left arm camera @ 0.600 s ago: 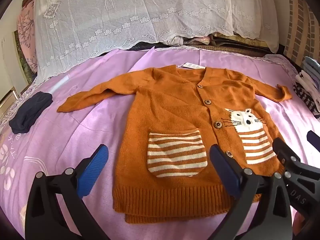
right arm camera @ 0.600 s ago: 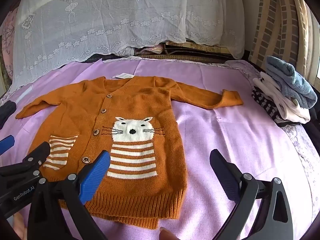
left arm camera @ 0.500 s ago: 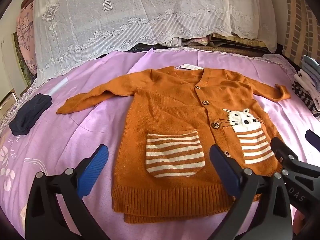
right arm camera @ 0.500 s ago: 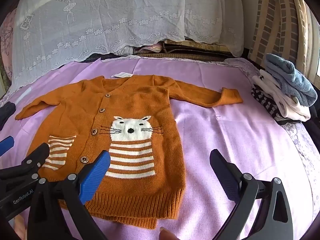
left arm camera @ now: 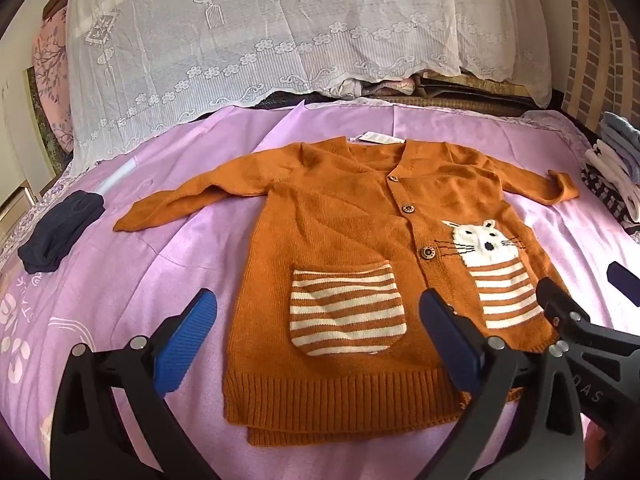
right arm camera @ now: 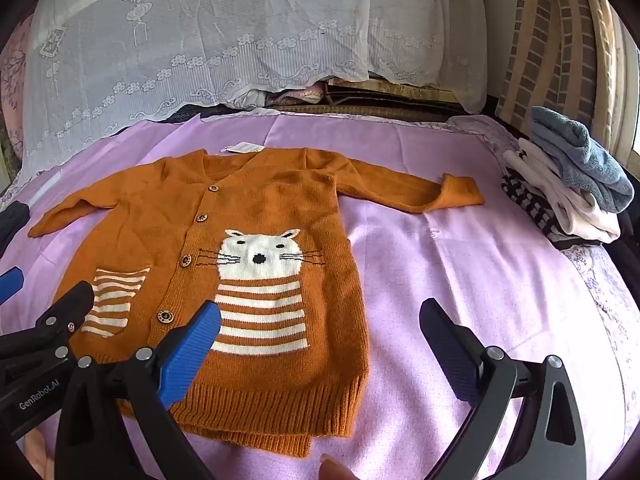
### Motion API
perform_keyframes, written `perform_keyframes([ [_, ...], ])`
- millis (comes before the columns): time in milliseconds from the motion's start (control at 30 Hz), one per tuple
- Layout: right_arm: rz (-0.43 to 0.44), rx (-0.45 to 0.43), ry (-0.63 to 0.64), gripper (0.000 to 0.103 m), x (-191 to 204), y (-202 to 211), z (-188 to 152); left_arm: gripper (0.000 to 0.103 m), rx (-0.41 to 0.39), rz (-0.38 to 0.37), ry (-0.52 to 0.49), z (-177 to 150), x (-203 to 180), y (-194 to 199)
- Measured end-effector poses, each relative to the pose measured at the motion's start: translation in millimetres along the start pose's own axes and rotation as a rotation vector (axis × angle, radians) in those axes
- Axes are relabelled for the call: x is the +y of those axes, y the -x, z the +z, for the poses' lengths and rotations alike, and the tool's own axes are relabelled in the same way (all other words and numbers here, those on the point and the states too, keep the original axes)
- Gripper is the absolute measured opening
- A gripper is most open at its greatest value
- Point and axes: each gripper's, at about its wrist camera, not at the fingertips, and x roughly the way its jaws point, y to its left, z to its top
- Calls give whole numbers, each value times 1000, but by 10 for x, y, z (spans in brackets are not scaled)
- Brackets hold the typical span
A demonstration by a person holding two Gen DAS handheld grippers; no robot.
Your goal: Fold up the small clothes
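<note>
I see the orange knitted cardigan with a white cat motif and striped pocket (left arm camera: 336,264) lying flat, buttoned, sleeves spread, on the purple bedsheet (left arm camera: 120,280). My left gripper (left arm camera: 318,338) hangs above its hem, jaws wide apart, nothing between the pads. My right gripper (right arm camera: 320,344) is also spread wide, empty, straddling the garment's right edge above the hem corner.

A bed (right arm camera: 460,280) under a lilac sheet filled the room. White lace cloth (right arm camera: 200,40) draped the far side, brick-patterned wall (right arm camera: 560,40) stood right, daylight fell across it.
</note>
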Motion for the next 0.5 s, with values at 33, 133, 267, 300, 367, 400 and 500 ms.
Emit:
perform_keyframes([
  [33,-2,-1,1,100,9,0,-1,99,1,1,0,0,-6,0],
  [133,-7,-9,7,100,17,7,-10,99,1,1,2,-4,0,-8],
  [267,-8,-5,8,100,15,4,-17,99,1,4,5,-3,6,-24],
  [300,-9,-4,8,100,21,3,-17,99,1,4,6,-3,7,-28],
  [367,-8,-3,8,100,20,9,-20,99,1,4,5,-10,13,-28],
  [400,-9,-5,9,100,20,7,-23,99,1,3,5,-10,13,-29],
  [500,-9,-4,9,100,20,6,-17,99,0,3,5,-15,21,-32],
])
